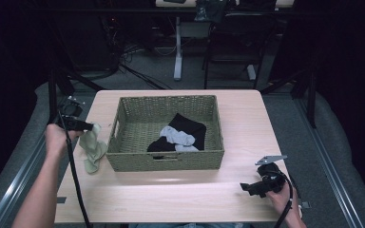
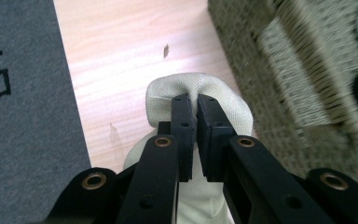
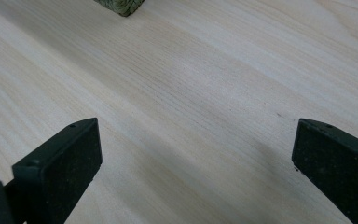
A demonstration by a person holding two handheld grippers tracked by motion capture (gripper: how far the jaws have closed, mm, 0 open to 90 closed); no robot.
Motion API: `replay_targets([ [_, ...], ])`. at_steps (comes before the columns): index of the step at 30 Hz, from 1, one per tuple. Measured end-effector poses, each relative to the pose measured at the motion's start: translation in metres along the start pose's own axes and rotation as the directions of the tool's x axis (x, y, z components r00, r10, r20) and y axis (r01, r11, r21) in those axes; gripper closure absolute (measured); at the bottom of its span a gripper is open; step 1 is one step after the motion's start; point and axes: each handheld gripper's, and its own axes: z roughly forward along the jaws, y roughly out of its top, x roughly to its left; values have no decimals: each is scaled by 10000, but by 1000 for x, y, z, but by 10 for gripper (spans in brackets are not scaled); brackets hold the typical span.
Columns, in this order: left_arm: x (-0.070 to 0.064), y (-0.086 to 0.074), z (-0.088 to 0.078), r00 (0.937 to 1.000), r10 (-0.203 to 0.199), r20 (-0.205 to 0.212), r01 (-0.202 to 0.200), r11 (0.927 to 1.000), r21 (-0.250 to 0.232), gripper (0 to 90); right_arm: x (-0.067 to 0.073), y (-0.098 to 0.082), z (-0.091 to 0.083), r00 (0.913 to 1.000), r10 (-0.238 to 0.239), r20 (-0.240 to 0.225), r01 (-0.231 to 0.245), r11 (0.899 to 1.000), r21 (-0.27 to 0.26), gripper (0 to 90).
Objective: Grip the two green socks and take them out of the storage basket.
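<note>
We see a woven basket (image 1: pixel 166 164) in the middle of the table (image 1: pixel 171 194). Inside it lie a black cloth (image 1: pixel 190 127) and a light grey sock (image 1: pixel 178 137) on top of the black one. They sit toward the side of the basket that is nearer our right tongs.

Our left tongs (image 1: pixel 91 127) are pinched nearly all the way shut on a pale green sock (image 1: pixel 93 149). In the left gripper view the two black jaws squeeze a fold of the pale green sock (image 2: pixel 200 91), and the soft cloth bulges out around the tips. The sock hangs down from the left tongs and its lower end lies on the table, just beside the basket wall (image 2: pixel 279 60) and outside it.

Our right tongs (image 1: pixel 247 187) are wide open. In the right gripper view the two jaws stand far apart with bare table (image 3: pixel 191 93) between them, and they hold nothing. A corner of the basket (image 3: pixel 121 5) peeks in far ahead of them.

Our left arm reaches forward along the table's edge, and the hand grips the left tongs pointing in toward the basket. Our right hand sits low near the table's near corner, with the right tongs pointing sideways toward our left arm, well apart from the basket.
</note>
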Motion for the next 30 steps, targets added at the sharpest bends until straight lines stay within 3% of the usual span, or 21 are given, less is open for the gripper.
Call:
replay_targets([
  [10, 4, -18, 40, 9991, -391, 132, 383, 9979, 529, 854, 0, 0, 0, 10000, -20, -37, 21, 9999, 132, 8],
  [16, 8, -28, 59, 9968, -723, 351, 694, 9946, 777, 793, 0, 0, 1, 10000, -21, -59, 22, 9999, 118, 8],
  [19, 11, -31, 61, 9933, -994, 594, 960, 9937, 578, 659, -1, 0, 1, 10000, -18, 15, 18, 10000, 91, 8],
  [22, 14, -33, 52, 9913, -1151, 633, 1135, 9931, 281, 460, 0, 0, 1, 10000, 18, -35, -18, 10000, 45, 8],
  [27, 16, -40, 27, 9940, -1063, 258, 1075, 9930, -492, 236, -1, 0, 1, 10000, 1, -95, -1, 10000, 76, 8],
  [29, 15, -42, 22, 9943, -1065, 58, 1067, 9924, -615, 167, 0, 0, 0, 10000, 11, -80, -11, 10000, 6, 8],
  [30, 13, -48, 12, 9957, -917, -162, 900, 9925, -829, 155, 0, 0, 0, 10000, -29, -56, 30, 10000, 46, 8],
])
